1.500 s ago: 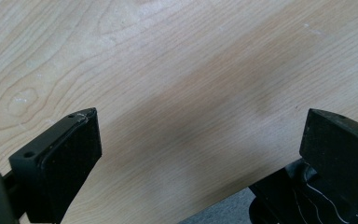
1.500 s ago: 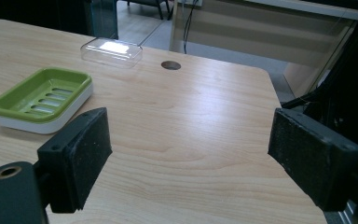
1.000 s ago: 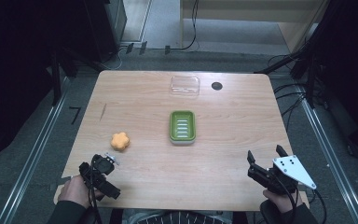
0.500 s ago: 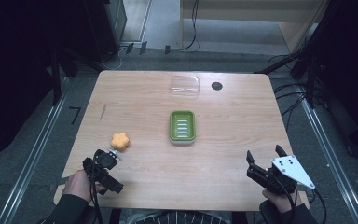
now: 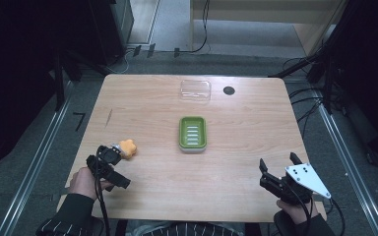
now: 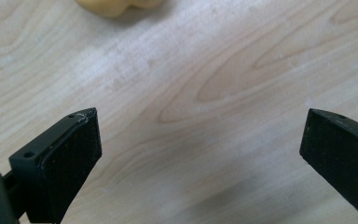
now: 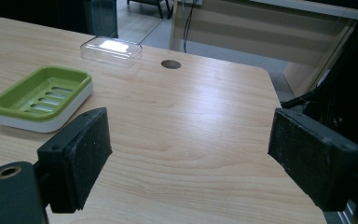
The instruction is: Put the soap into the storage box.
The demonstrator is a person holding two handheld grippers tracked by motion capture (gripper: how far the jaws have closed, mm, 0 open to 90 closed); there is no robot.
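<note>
The left gripper (image 5: pixel 112 156) sits at the table's (image 5: pixel 236 191) 8 o'clock edge, jaws spread wide and holding nothing. The orange soap (image 5: pixel 127 148) lies on the bare wood just beyond the jaw tips, at 12 o'clock in the left gripper view (image 6: pixel 116 5), not yet between them. This alignment suggests an approach for a straddling grasp. The green soap dish (image 5: pixel 192 133) stands near table centre, at 3 o'clock from the soap and well apart from it, probably the destination. A clear lid (image 5: pixel 195 90) rests at 12 o'clock from the dish. The right gripper (image 5: pixel 278 167) waits at 5 o'clock, jaws released and empty, apparently parked clear of the working path.
</note>
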